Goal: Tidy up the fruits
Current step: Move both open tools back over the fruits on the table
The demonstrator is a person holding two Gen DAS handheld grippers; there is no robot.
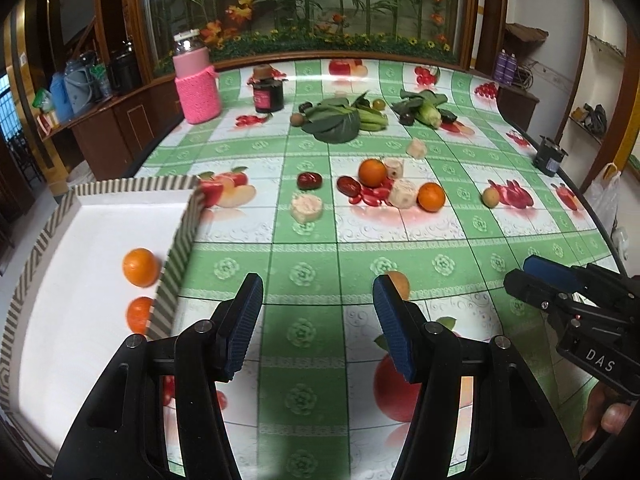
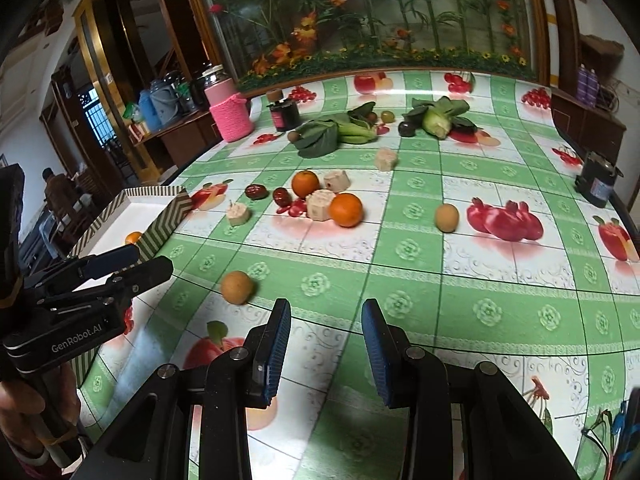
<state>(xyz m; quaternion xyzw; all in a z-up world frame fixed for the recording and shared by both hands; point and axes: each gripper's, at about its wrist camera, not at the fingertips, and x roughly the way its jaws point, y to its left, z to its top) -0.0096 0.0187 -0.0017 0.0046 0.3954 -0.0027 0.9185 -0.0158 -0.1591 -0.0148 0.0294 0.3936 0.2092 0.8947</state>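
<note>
A white tray with a striped rim (image 1: pixel 182 236) sits at the table's left and holds two oranges (image 1: pixel 140 267). My left gripper (image 1: pixel 318 320) is open and empty, just right of the tray. A tan round fruit (image 2: pixel 237 287) lies beyond its right finger. My right gripper (image 2: pixel 326 344) is open and empty over the tablecloth. Two oranges (image 2: pixel 345 209), two red dates (image 2: pixel 282 196), pale lotus root chunks (image 2: pixel 320 204) and another tan fruit (image 2: pixel 447 218) lie mid-table. The tray also shows in the right wrist view (image 2: pixel 160 224).
Leafy greens, green beans and corn (image 1: pixel 344 118) lie at the back. A pink-covered jar (image 1: pixel 196 80) and a dark jar (image 1: pixel 268 94) stand back left. A small black device (image 1: pixel 550 156) sits at the right table edge.
</note>
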